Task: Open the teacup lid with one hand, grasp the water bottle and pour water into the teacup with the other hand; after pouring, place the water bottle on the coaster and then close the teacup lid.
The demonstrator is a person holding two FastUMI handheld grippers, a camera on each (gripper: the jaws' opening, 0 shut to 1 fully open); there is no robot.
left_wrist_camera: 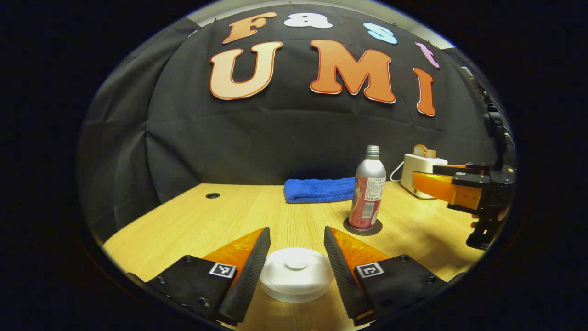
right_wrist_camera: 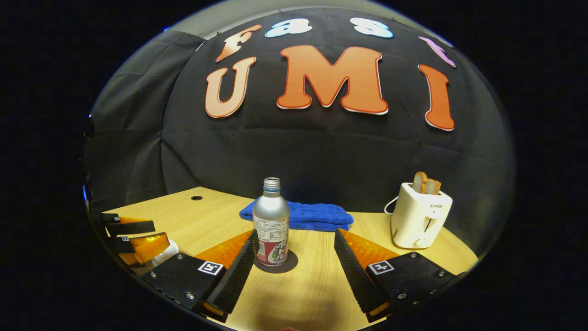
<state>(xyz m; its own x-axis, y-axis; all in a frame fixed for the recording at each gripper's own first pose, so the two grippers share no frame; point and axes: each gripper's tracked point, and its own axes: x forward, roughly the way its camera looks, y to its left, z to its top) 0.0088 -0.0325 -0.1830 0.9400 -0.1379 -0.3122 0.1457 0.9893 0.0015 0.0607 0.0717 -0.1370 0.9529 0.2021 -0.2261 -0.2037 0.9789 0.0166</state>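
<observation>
Straddling one teacup lid (left_wrist_camera: 296, 271) with spread left gripper (left_wrist_camera: 296, 257) fingers, right gripper (right_wrist_camera: 294, 257) fingers spread, one water bottle (right_wrist_camera: 272, 223) on one coaster (right_wrist_camera: 290, 264)

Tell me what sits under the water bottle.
A dark round coaster lies flat on the wooden table under the water bottle. Only its rim shows; the bottle's base covers the middle.

A cloth-walled recording booth: wooden table (right_wrist_camera: 317, 289), toaster (right_wrist_camera: 420, 216), blue towel (right_wrist_camera: 312, 215).
</observation>
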